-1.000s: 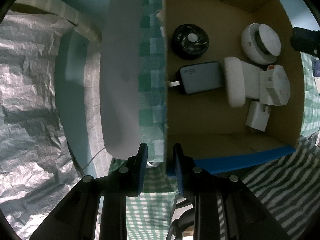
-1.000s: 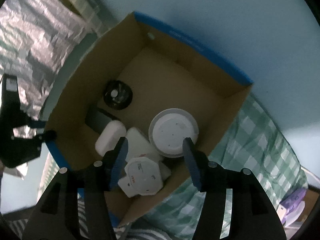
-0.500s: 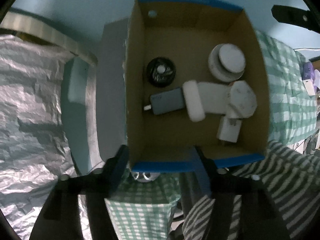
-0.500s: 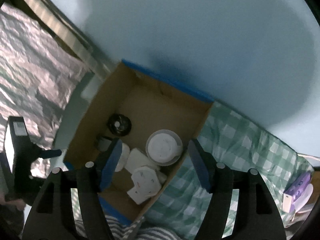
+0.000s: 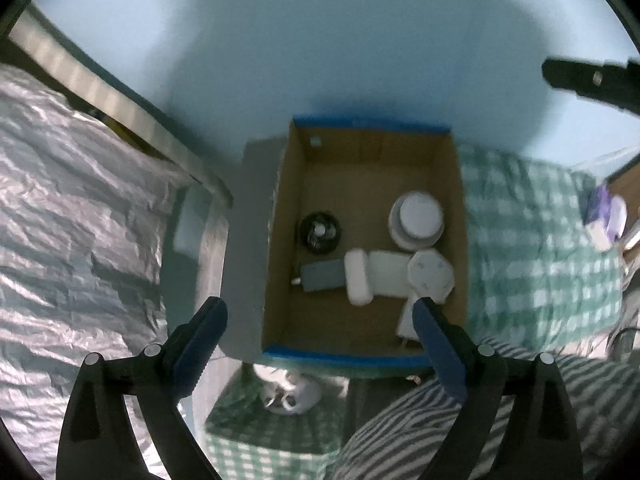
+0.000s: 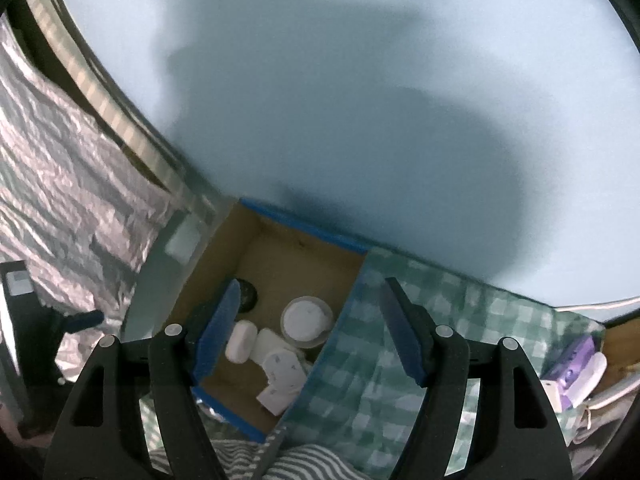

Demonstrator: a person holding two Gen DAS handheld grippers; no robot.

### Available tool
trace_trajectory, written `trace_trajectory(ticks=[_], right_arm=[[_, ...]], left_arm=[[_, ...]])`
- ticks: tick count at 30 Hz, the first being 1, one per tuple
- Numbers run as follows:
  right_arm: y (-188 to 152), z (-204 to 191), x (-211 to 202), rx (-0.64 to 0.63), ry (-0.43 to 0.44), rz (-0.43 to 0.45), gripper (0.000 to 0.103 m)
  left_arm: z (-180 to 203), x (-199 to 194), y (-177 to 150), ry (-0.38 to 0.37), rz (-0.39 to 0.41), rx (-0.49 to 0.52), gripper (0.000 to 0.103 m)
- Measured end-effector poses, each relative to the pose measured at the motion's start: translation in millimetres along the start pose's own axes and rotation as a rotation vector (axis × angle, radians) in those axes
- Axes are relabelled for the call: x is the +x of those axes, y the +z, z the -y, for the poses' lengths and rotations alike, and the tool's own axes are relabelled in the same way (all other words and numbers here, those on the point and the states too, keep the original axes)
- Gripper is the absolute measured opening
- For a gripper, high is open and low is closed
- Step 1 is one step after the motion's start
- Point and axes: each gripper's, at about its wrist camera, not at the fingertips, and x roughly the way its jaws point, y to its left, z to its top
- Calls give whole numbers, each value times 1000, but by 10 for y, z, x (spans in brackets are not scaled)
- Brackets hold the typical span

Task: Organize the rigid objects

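Note:
An open cardboard box point(image 5: 461, 184) with blue-taped rims sits on a green checked cloth against a pale blue wall. Inside lie a black round fan point(image 5: 320, 233), a grey power bank point(image 5: 322, 277), a white oblong case point(image 5: 357, 277), a white round device point(image 5: 418, 220), a white octagonal box point(image 5: 431, 276) and a white charger point(image 5: 406, 322). My left gripper point(image 5: 320, 330) is open and empty, high above the box's near edge. My right gripper point(image 6: 310, 330) is open and empty, high above the box point(image 6: 304, 264); the round device point(image 6: 307, 318) shows between its fingers.
Crinkled silver foil point(image 5: 72, 240) covers the left side. The green checked cloth point(image 5: 540, 260) spreads right of the box. A purple and white item point(image 6: 576, 372) lies at the far right. A white object point(image 5: 290, 394) lies on the cloth just before the box.
Both grippers have pulled up and away from the box, which now looks smaller. My left gripper's jaws went from nearly shut at the box wall to wide open.

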Motion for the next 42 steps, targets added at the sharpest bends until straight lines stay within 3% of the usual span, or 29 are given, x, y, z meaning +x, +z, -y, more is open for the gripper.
trace_trajectory(ticks=[5,11,42], right_arm=[[-42,70,-257,-4,-23,63,72],[-96,106,-421,12,-36,109,72],[-167,186,-397,37,-14,75,72]], left_arm=[[19,-360,14,61,134,-31,102],[89,-564,11,53,198,-50,102],[234,-499,12,72,151,-17,102]])
